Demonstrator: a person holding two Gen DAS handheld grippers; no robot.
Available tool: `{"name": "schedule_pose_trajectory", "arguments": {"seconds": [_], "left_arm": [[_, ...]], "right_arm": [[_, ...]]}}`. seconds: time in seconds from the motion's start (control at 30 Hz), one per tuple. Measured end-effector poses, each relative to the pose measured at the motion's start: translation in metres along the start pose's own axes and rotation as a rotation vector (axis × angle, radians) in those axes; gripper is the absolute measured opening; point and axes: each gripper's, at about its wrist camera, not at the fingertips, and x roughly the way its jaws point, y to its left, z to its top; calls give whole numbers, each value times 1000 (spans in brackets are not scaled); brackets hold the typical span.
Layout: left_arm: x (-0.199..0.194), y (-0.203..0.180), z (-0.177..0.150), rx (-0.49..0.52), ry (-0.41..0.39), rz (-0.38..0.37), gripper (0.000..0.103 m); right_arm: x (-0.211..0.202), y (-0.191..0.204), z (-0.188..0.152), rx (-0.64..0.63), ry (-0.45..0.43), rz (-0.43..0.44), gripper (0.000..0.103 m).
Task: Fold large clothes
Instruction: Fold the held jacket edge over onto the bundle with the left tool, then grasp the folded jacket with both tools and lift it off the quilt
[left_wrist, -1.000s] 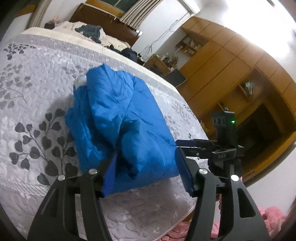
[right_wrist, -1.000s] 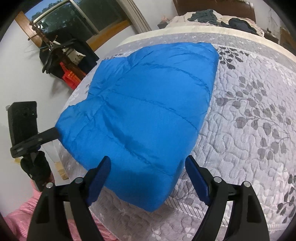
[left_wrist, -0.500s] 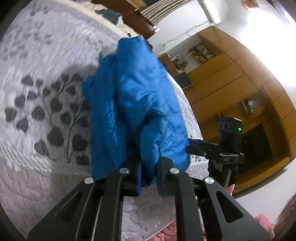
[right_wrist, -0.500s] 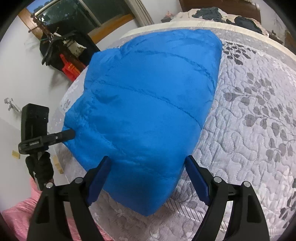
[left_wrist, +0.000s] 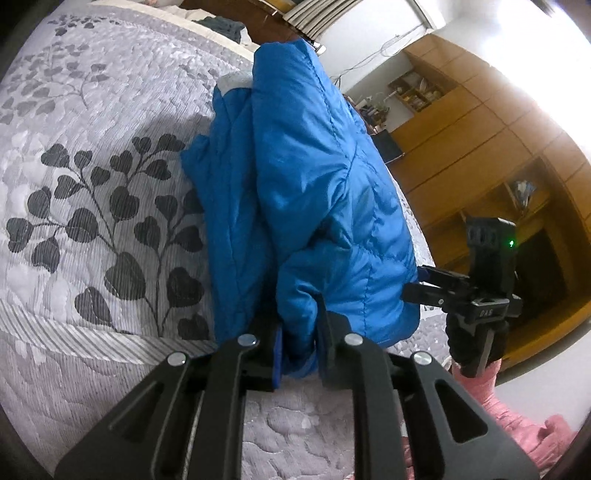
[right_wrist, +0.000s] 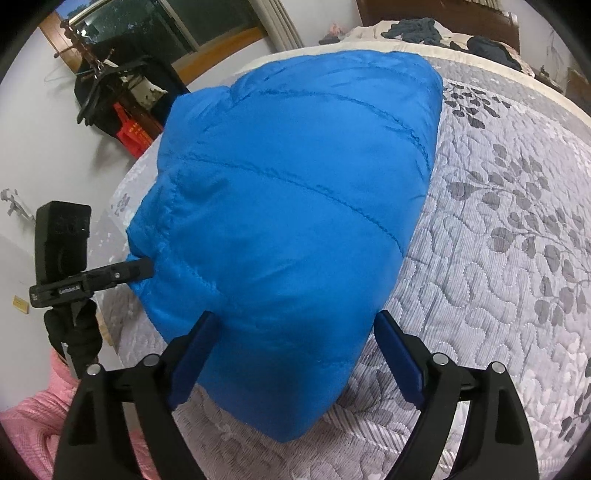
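A blue puffer jacket (left_wrist: 317, 192) lies folded in a thick bundle on a grey leaf-patterned bedspread (left_wrist: 92, 155). My left gripper (left_wrist: 299, 343) is shut on the jacket's near edge, which is pinched between its blue pads and lifted a little. In the right wrist view the same jacket (right_wrist: 295, 206) bulges up in front of my right gripper (right_wrist: 295, 354), which stands open with its fingers on either side of the near corner, not closed on it. The left gripper (right_wrist: 144, 267) shows there at the jacket's left edge, and the right gripper (left_wrist: 424, 282) shows at the right in the left wrist view.
The bedspread (right_wrist: 498, 258) stretches to a wooden headboard (right_wrist: 443, 14) with dark clothes piled near it (right_wrist: 417, 29). Wooden cupboards (left_wrist: 480, 140) stand beyond the bed's side. A coat rack with dark items (right_wrist: 110, 96) is by the window. A pink sleeve (right_wrist: 33, 417) is at the lower left.
My left gripper went from open to shut on the jacket's near edge and has raised it. The jacket bundle has bunched up taller. My right gripper stayed open in place.
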Motion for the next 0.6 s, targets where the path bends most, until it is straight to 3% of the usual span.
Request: {"name": "schedule_pose_trajectory", "arguments": {"seconds": [0.07, 0.23, 0.33, 0.6], "left_arm": [[-9, -5, 0, 12, -7, 0, 18], [-35, -22, 9, 60, -69, 31, 43], [-45, -30, 18, 80, -107, 58, 52], [-34, -47, 58, 157, -119, 141, 56]], "right_arm": [[-3, 0, -1, -7, -11, -7, 87], [-12, 3, -1, -29, -39, -28, 86], [-15, 5, -2, -43, -48, -38, 86], [-18, 7, -2, -56, -53, -53, 86]]}}
